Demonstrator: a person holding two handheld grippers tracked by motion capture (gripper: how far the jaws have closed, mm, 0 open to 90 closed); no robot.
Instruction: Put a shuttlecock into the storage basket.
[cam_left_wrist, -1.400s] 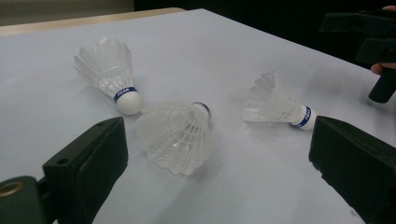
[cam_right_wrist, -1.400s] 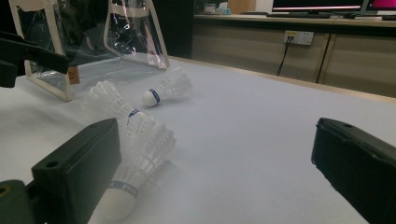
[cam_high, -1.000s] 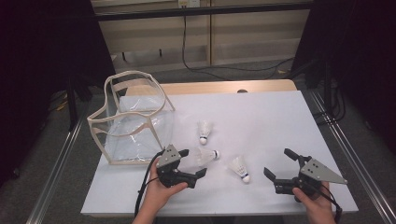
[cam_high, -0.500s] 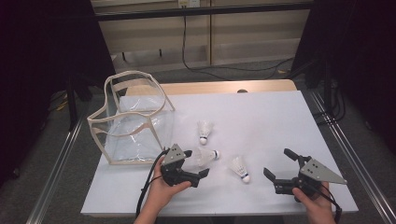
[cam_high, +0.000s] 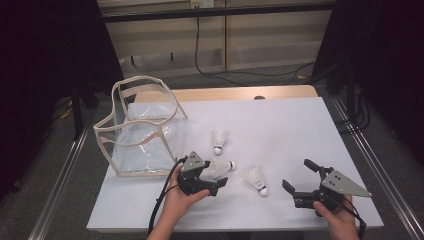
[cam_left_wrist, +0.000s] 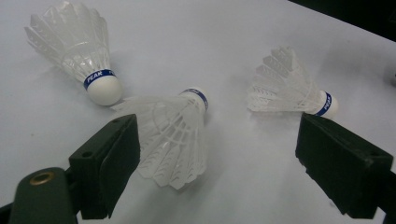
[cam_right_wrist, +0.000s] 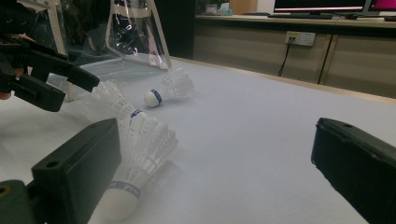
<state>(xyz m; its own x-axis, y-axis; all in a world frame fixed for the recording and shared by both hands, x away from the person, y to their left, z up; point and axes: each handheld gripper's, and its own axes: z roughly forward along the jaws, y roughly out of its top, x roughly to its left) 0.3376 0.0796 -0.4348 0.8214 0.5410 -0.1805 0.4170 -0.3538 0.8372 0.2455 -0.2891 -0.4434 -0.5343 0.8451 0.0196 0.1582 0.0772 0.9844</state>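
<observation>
From the high view, three shuttlecocks lie on the white table (cam_high: 300, 130): the middle shuttlecock (cam_high: 220, 167) sits right at the tip of the left gripper (cam_high: 212, 181), the far shuttlecock (cam_high: 219, 140) lies a little beyond it toward the clear bag (cam_high: 145, 135), and the near shuttlecock (cam_high: 256, 180) lies between the two hands, nearer the left one. The right gripper (cam_high: 299, 176) rests apart, low on the table, its jaws spread wide and holding nothing. In the left gripper view the jaws stand wide open around the middle shuttlecock (cam_left_wrist: 173, 135) — the feather skirt points back toward the camera and touches or nearly touches the left jaw, the white cork points away — with the far shuttlecock (cam_left_wrist: 77, 44) and the near shuttlecock (cam_left_wrist: 292, 91) lying beyond. In the right gripper view the near shuttlecock (cam_right_wrist: 135, 168) lies just beside the left-hand jaw, cork toward the camera, and the left gripper (cam_right_wrist: 70, 84) hovers open farther off. The piece looks nearly weightless and easily nudged aside; its feathers are thin and would probably crush or splay under a hard squeeze — so the better hold is likely low on the skirt near the blue band and cork, closed gently.
</observation>
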